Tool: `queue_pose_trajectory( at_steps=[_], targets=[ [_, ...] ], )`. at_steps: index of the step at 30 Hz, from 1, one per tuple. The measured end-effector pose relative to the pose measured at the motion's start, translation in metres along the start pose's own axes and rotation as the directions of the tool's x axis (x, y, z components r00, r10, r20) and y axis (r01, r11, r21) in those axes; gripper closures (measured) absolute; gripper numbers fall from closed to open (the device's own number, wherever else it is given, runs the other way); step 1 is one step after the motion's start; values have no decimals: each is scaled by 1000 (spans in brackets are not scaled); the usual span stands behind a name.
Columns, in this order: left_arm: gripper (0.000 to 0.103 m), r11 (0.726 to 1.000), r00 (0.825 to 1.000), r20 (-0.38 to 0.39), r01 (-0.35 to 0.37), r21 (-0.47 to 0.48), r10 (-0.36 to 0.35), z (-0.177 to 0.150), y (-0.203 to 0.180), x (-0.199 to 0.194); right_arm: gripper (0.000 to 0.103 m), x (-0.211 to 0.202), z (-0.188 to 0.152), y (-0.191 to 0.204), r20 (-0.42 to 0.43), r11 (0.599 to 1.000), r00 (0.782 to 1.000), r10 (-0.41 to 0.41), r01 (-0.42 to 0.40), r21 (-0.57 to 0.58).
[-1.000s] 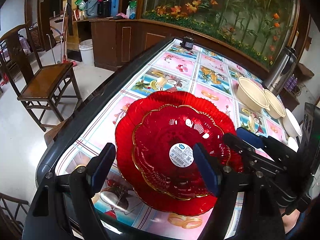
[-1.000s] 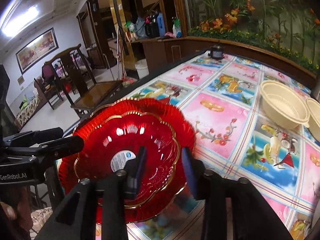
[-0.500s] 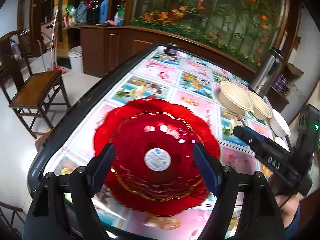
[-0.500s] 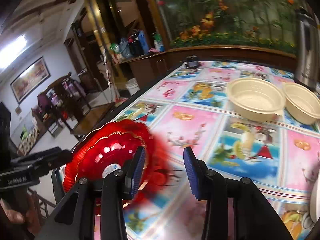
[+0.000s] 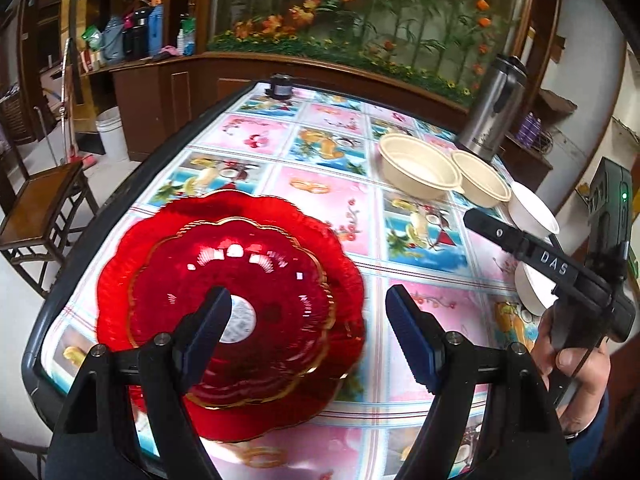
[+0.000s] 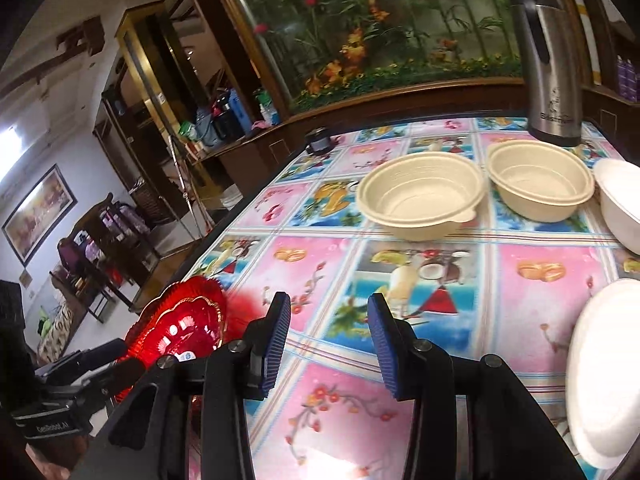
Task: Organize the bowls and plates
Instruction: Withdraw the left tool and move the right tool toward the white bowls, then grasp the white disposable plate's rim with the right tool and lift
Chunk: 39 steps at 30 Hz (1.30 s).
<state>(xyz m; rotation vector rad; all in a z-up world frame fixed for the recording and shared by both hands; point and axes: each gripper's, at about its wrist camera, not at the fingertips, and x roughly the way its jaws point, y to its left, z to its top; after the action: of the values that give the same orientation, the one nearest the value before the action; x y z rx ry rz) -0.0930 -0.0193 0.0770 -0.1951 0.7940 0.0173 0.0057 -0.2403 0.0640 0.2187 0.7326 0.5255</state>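
Both views, compared with a second earlier. The right gripper [image 6: 326, 344], which was over the red plates, has swung right toward the bowls; its jaws stand partly apart with nothing between them. The left gripper [image 5: 308, 336] has also drifted right: its left pad now covers the sticker on the small red plate [image 5: 240, 300], its jaws are wide and empty. The small red plate sits nested on the large red plate [image 5: 132, 252] at the near left corner of the table [image 5: 52, 292], so the plate stack appears finished and the bowls seem next.

Two beige bowls [image 6: 420, 196] [image 6: 540, 184] stand side by side at the far right; two white bowls [image 6: 620, 204] [image 6: 608, 368] lie separately along the right edge, none yet stacked.

Legible writing: "DAS" on the right gripper's finger in the left view; "GenRobot.AI" on the left gripper's body in the right view. The lettering on the steel flask [image 6: 548, 60] and the plate sticker is too small to read.
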Motion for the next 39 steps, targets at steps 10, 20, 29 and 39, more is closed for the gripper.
queue_pose_trajectory(
  at_steps=[10,20,29,39],
  targets=[
    [23,998,999,-23,39,50,-38,1,-31,12,61,-22,10,-31,54,998,998,-27,25,49],
    [23,990,994,-64,95,100,-89,1,-58,23,61,-57,21,-77,149,984,978,-143,124,130],
    [23,978,979,-129,174,116,-159,-8,-83,39,55,-94,26,-156,162,873,899,-406,330,358],
    [23,964,968,-154,220,151,-197,-16,-100,38,36,-99,-1,-205,15,782,904,-427,361,508]
  ],
)
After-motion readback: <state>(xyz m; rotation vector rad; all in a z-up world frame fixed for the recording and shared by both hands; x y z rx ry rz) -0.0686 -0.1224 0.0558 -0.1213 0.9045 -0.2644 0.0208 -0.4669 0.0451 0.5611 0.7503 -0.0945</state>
